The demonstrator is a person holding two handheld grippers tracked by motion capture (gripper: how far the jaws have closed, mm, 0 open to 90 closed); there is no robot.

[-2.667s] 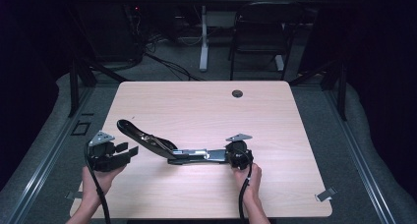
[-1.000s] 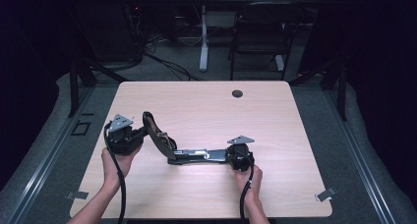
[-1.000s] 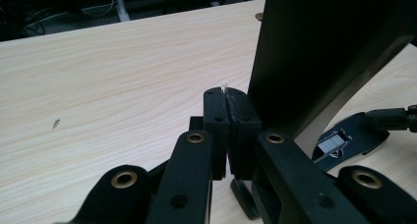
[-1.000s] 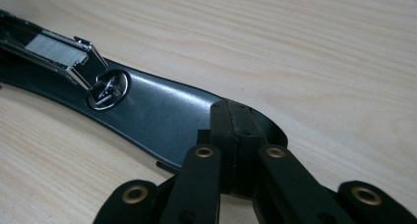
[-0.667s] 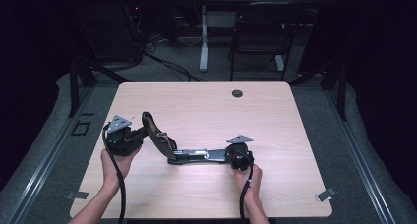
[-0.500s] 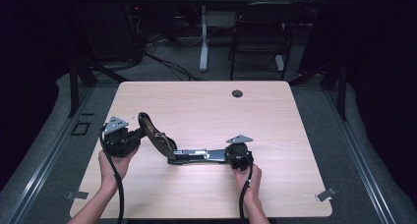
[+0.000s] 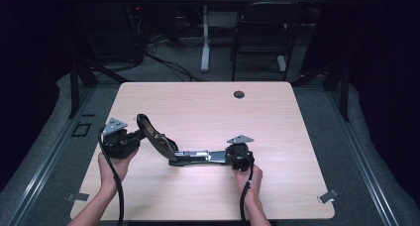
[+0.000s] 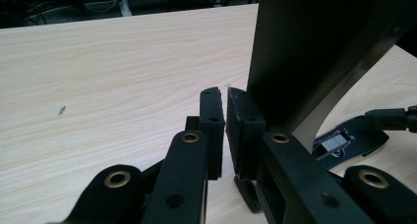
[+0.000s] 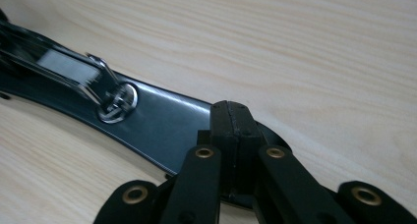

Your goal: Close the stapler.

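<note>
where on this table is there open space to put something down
The far half of the table is bare wood apart from the small grommet hole. The right side past the right gripper is free too, as is the near edge between the two forearms. It is crowded mid-left, where the black stapler spans between the left gripper and the right one.

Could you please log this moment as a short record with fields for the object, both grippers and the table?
object: long black hinged tool with a metal mechanism, its base flat on the table, its upper arm tilted up toward the left
left gripper: jaws nearly shut, a thin gap between them, beside the raised black arm, nothing between them
right gripper: jaws shut, resting on the rounded end of the flat black base
table: light wooden tabletop with a small round dark grommet near the far edge
</note>
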